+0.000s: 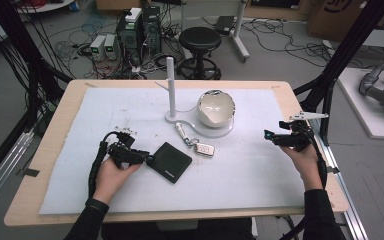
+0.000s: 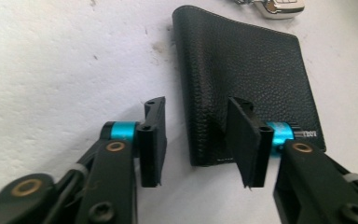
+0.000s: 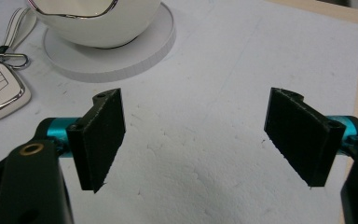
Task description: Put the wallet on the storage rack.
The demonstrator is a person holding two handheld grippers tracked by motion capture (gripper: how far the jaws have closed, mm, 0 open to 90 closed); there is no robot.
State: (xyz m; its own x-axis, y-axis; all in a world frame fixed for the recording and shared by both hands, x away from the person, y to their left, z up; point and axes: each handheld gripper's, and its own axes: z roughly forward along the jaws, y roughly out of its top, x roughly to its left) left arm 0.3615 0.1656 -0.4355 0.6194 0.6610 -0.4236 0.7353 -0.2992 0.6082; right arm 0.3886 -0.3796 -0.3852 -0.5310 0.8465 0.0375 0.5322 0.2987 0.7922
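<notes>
The wallet (image 2: 251, 79) you were working on was a black, pebble-grained leather bifold with pale stitching along its edges and small lettering stamped near one corner, lying flat and closed on the white mat (image 1: 130, 105) that covered the tabletop (image 1: 60, 125). In the high view it sat left of the middle of the mat, turned at an angle, with its near-left corner at the tip of your left gripper (image 1: 147, 159). In the left gripper view that gripper (image 2: 196, 140) had its jaws straddling the folded spine edge: one pad stood over the leather and the other stood on the bare mat just beside the edge. A gap showed between that outer pad and the spine, so the jaws were part-way apart and not yet pinching the wallet. Just beyond the wallet's far corner lay a white and silver car key fob (image 1: 205, 149) on a ring with a pale strap (image 1: 181, 131). Behind it stood a white bowl (image 1: 215, 108) with a wavy silver rim on a round white base (image 1: 225, 131), and beside that an upright white post (image 1: 170, 85). Your right gripper (image 1: 271, 135) rested well apart from all this near the right edge of the mat, and in the right gripper view its jaws were spread wide over bare mat with nothing between them.
</notes>
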